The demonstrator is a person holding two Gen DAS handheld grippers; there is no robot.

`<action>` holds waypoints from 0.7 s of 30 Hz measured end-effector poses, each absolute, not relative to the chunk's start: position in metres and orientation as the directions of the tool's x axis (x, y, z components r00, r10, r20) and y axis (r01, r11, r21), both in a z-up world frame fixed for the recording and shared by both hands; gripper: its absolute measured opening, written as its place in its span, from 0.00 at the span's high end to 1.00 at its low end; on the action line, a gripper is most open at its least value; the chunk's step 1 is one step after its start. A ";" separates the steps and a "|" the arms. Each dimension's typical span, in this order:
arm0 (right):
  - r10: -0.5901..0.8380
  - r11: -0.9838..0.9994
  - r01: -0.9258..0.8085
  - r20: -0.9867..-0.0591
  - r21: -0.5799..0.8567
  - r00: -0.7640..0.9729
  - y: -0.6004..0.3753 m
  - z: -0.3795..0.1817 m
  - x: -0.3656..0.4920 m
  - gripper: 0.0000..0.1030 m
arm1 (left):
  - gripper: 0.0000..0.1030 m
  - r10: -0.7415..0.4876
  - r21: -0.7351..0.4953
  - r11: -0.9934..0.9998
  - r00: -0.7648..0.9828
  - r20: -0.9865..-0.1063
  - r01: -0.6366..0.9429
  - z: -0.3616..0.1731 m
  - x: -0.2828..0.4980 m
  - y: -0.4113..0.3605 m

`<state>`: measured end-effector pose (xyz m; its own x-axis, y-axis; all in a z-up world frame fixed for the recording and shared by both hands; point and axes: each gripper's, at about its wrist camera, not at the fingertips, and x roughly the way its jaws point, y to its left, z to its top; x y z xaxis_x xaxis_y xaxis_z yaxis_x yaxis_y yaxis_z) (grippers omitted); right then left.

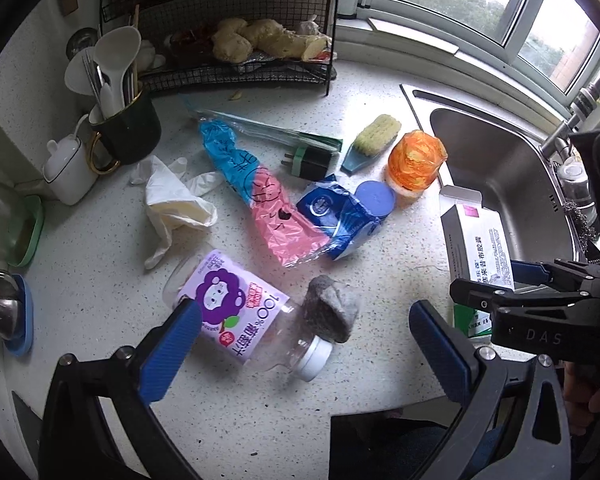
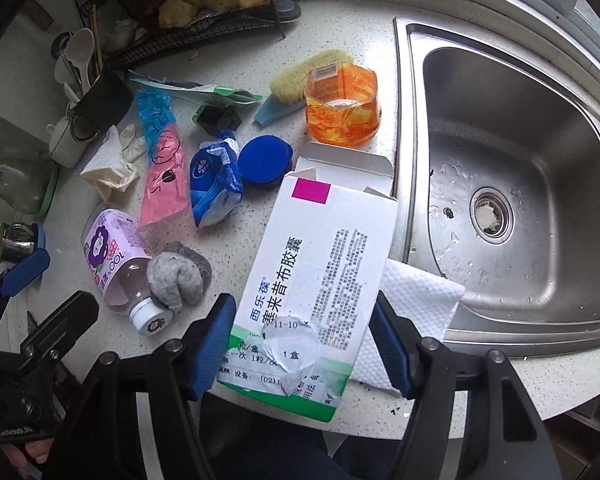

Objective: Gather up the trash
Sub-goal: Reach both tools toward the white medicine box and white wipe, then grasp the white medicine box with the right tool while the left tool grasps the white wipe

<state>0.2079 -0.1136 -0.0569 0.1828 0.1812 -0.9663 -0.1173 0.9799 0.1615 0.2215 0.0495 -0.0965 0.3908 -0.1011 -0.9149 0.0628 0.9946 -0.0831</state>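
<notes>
Gripped between the blue pads of the right tool (image 2: pixel 304 344) is a white medicine box (image 2: pixel 312 272), its top flap open and its green end nearest the camera; the pads are seen pressed on its two long edges. Under it a white paper towel (image 2: pixel 416 300) is laid on the table (image 2: pixel 540 376), just beside the sink (image 2: pixel 500 152).

The left tool (image 1: pixel 304 348) is held wide open above the table, with nothing between its fingers. Just beyond it a clear juice bottle (image 1: pixel 236 316) with a purple label is laid on its side, white cap toward the camera, and a grey scouring pad (image 1: pixel 332 308) is rested against its neck.

Farther on, a pink and blue plastic bag (image 1: pixel 268 200) is stretched across the table, with a crumpled white glove (image 1: pixel 176 204) to its left and a blue wrapper (image 1: pixel 336 216) touching its right edge. A blue lid (image 1: pixel 374 200) is set beside the wrapper, and an orange jar (image 1: pixel 416 164) beyond that, near the sink rim. A brush (image 1: pixel 372 140) and a black charger (image 1: pixel 312 160) are placed behind these.

At the back a wire rack (image 1: pixel 236 68) holding ginger is stood, with a dark mug (image 1: pixel 128 128) of utensils to its left.
</notes>
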 end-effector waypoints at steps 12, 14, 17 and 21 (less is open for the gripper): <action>0.175 0.985 -0.051 -0.930 0.167 0.323 -0.195 -0.049 0.174 0.38 | 0.00 -0.206 -0.142 0.967 0.321 -0.924 0.210 -0.105 0.231 -0.042; 0.164 0.986 -0.034 -0.930 0.162 0.329 -0.203 -0.052 0.170 0.38 | 0.00 -0.212 -0.147 0.963 0.296 -0.931 0.228 -0.113 0.231 -0.059; 0.149 0.988 -0.019 -0.930 0.152 0.336 -0.215 -0.054 0.165 0.38 | 0.00 -0.205 -0.139 0.960 0.268 -0.941 0.245 -0.128 0.233 -0.082; 0.151 0.988 -0.010 -0.934 0.156 0.325 -0.230 -0.062 0.160 0.38 | 0.00 -0.181 -0.111 0.954 0.239 -0.954 0.278 -0.149 0.236 -0.110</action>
<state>0.1599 -0.2305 -0.0623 0.3251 0.1511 -0.9335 -0.0101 0.9877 0.1563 0.2362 -0.1105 -0.1491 0.2388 -0.1812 -0.9540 0.2785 0.9539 -0.1115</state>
